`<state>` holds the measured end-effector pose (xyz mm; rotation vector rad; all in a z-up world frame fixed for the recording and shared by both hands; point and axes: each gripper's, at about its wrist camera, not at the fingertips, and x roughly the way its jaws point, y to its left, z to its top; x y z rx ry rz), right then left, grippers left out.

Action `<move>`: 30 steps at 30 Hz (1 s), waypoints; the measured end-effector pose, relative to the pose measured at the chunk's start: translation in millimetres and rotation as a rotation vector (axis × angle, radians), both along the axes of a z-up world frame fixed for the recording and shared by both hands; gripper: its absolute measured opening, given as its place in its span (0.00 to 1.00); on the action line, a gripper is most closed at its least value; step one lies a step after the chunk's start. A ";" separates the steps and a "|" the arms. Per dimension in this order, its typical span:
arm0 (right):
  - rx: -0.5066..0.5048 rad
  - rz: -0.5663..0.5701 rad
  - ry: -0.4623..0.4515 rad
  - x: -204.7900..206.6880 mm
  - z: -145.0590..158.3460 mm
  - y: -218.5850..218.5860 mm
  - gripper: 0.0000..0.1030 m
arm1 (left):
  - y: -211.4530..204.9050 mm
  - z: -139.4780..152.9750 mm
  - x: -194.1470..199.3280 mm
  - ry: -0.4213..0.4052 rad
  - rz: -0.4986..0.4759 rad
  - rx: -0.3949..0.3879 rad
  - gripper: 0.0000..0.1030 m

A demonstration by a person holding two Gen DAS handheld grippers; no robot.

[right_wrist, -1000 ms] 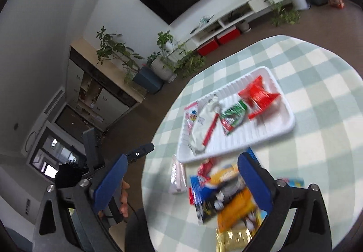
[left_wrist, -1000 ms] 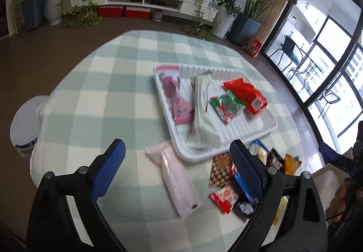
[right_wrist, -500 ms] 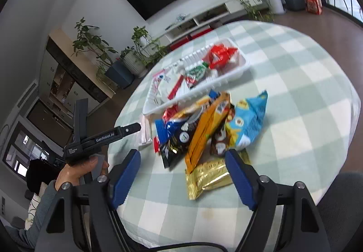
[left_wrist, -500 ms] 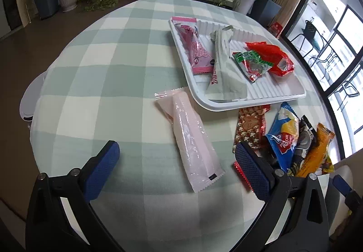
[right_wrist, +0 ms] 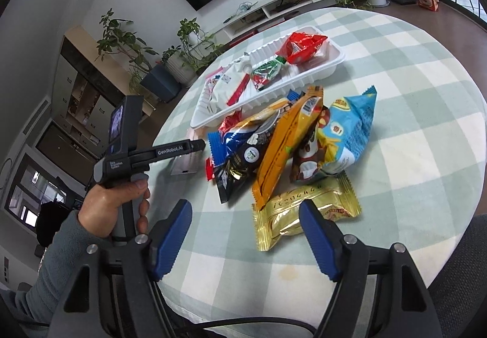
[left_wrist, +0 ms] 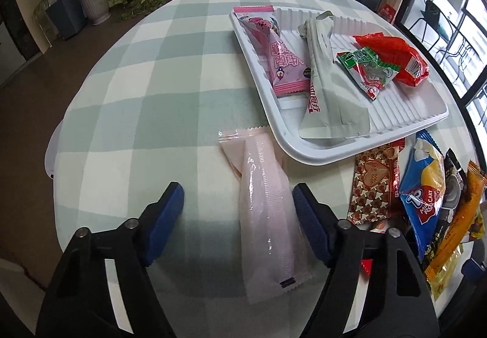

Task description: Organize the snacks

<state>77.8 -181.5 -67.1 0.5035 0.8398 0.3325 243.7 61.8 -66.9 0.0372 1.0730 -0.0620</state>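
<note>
Left gripper (left_wrist: 237, 210) straddled the pale pink packet (left_wrist: 264, 201), jaws closing but apparently not yet pinching. The packet's long axis ran toward the white tray (left_wrist: 319, 152) edge. Right gripper (right_wrist: 246, 231) hung released, the gold packet (right_wrist: 304, 210) lying between its jaws.

Left claw (left_wrist: 237, 201) closing around pale pink packet (left_wrist: 264, 201) on checked counter (left_wrist: 146, 88), right pad just beside it, left pad apart. White tray (left_wrist: 307, 152) beyond, holding four snacks. Loose wrappers (left_wrist: 426, 201) piled near right.
</note>
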 end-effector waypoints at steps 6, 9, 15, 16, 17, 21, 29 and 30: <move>-0.031 -0.034 0.070 -6.4 -10.8 -2.1 0.72 | 0.7 3.1 -0.5 -0.012 -0.061 0.029 0.40; -0.036 -0.056 0.108 -3.8 -17.5 -4.4 0.70 | -3.8 3.6 -8.1 -0.018 -0.101 0.046 0.32; -0.020 -0.076 0.144 12.7 -25.9 -1.0 0.69 | -11.0 2.6 -35.4 -0.012 -0.195 0.013 0.31; -0.018 -0.081 0.148 16.4 -26.2 -1.5 0.68 | -12.4 2.6 -40.7 -0.011 -0.211 0.010 0.31; -0.016 -0.090 0.153 19.1 -26.5 -3.1 0.66 | -13.7 2.4 -47.0 -0.009 -0.222 0.004 0.31; -0.024 -0.135 0.169 28.1 -26.3 -13.5 0.52 | -15.6 2.2 -68.8 -0.007 -0.248 -0.023 0.31; -0.163 -0.179 0.195 33.0 -21.0 -20.9 0.45 | -14.1 2.4 -83.0 -0.013 -0.247 -0.047 0.31; -0.173 -0.175 0.199 34.2 -20.6 -18.6 0.48 | -13.9 2.3 -83.2 -0.014 -0.247 -0.046 0.31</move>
